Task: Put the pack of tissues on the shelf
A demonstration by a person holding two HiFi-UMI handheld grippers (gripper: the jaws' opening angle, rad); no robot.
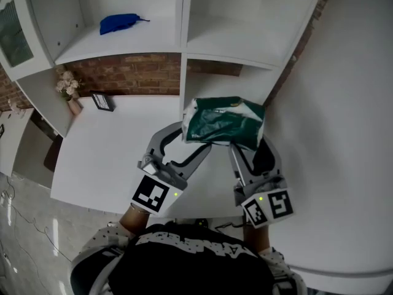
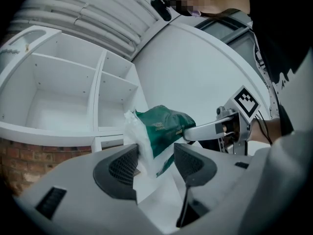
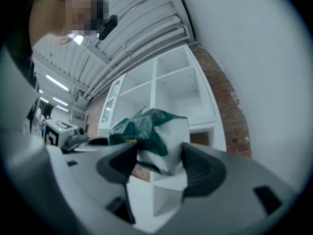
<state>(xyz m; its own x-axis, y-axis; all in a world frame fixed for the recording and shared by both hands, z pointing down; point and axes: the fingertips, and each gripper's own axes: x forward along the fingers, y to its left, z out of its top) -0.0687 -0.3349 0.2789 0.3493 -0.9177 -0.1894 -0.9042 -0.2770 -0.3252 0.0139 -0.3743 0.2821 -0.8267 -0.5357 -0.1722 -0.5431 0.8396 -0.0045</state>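
1. While the pack of tissues [image 1: 224, 123] hangs in the air between my two grippers, clear of the tabletop [image 1: 104, 155], no part of it rests on the shelf [image 1: 138, 47]. I judge the lift done and the placing not yet begun.
2. Far left, against the brick: small bunch of flowers [image 1: 66, 85] and a dark picture frame [image 1: 102, 101]. Neither is part of the job.
3. Upper left compartment: one blue item [image 1: 120, 23], crumpled. I cannot tell what it is.
4. Left gripper [image 2: 155, 156]: clenched on the pack's white end, with wrapper bunched between the jaws.
5. Pack: green and white, soft, tilted, near the shelf's middle upright. It touches no board that I can see.
6. Right gripper [image 3: 157, 161]: clamped on the pack's other end, with wrapper filling the gap.
7. Left to do, by my judgement: carry the pack into a free compartment, settle it, then release both grips.
8. Hard to make out:
   - The head view hides my jaw tips under the pack.
   - The low compartment behind the pack is mostly covered.
   - The wrapper print is too small to read.
   - Nothing shows which compartment is intended.
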